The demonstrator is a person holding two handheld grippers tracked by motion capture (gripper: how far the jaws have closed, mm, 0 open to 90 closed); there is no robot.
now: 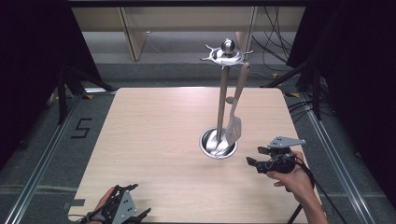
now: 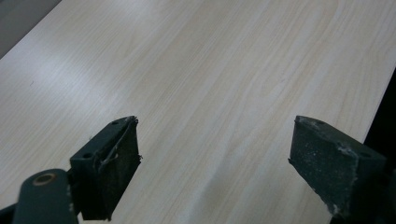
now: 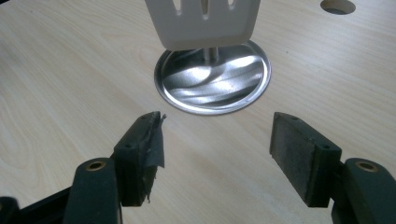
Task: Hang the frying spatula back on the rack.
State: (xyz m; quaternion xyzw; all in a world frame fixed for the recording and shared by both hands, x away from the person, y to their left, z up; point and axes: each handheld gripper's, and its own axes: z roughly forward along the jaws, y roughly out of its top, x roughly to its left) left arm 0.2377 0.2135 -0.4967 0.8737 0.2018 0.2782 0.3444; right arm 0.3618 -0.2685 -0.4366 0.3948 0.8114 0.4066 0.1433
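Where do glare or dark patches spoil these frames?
High view: black at both sides, table evenly lit. Right gripper view: bright streaked reflections on the stand's steel base, spatula blade pale, cut off by the top edge. Left gripper view: soft sheen on the wood, upper left.

A metal utensil stand (image 1: 223,93) rises upright from the far right part of the wooden table (image 1: 154,140) — a slim pole set in a round, shiny dish-shaped base (image 1: 210,147), topped by a hooked ring and a ball knob (image 1: 227,45). From one hook hangs a slotted spatula (image 1: 236,112), handle up, its pale blade (image 3: 205,21) just above the base — slightly tilted beside the pole.
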